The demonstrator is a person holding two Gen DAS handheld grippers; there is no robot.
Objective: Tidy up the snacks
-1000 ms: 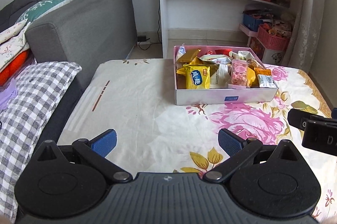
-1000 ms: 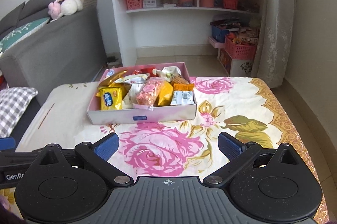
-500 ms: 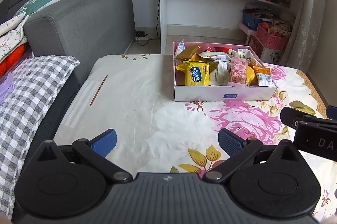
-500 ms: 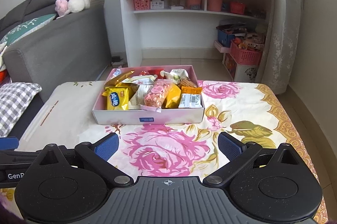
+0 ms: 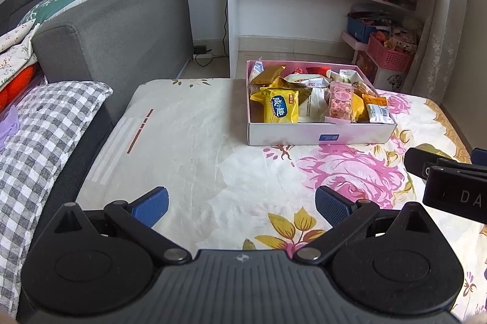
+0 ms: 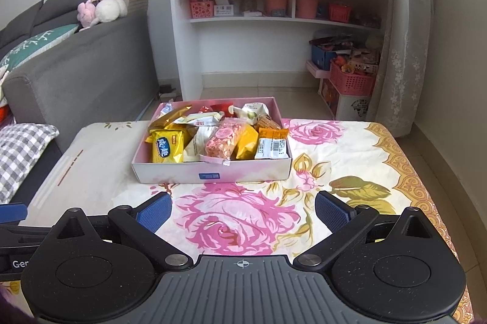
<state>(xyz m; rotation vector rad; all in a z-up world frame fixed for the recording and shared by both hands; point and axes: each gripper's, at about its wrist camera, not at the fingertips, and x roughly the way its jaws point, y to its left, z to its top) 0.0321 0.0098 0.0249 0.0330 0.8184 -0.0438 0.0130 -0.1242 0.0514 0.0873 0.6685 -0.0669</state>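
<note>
Grey sofa (image 5: 115,29) and checked cushion (image 5: 45,123) sit far left, w/ the floral-cloth table (image 5: 188,147) beside them. Over the last sec both wrist views have lifted and tipped back a bit: the snack box (image 5: 319,137) now reads lower and slightly further off in each view, more of the white shelf unit (image 6: 274,19) shows above it. Nothing in the box has shifted.

Left gripper (image 5: 240,202): jaws wide, nothing between them, hanging over bare cloth at the near-left of the table. Box stands mid-table toward the far edge; inside, L to R: yellow packet w/ blue label (image 6: 169,146), white packet (image 6: 199,143), pink clear bag (image 6: 225,141) lying over the front rim, orange-and-white packet (image 6: 272,143). More wrappers are piled behind, too jumbled to name. Right gripper (image 6: 242,210): jaws wide too, empty, over the pink rose print, well short of the box.

Judgement: no snack lies loose on the cloth; all are in the box. With both grippers drawn back and empty, that fits either a finished gather-up or a pause before sorting what's inside. Can't tell which.
</note>
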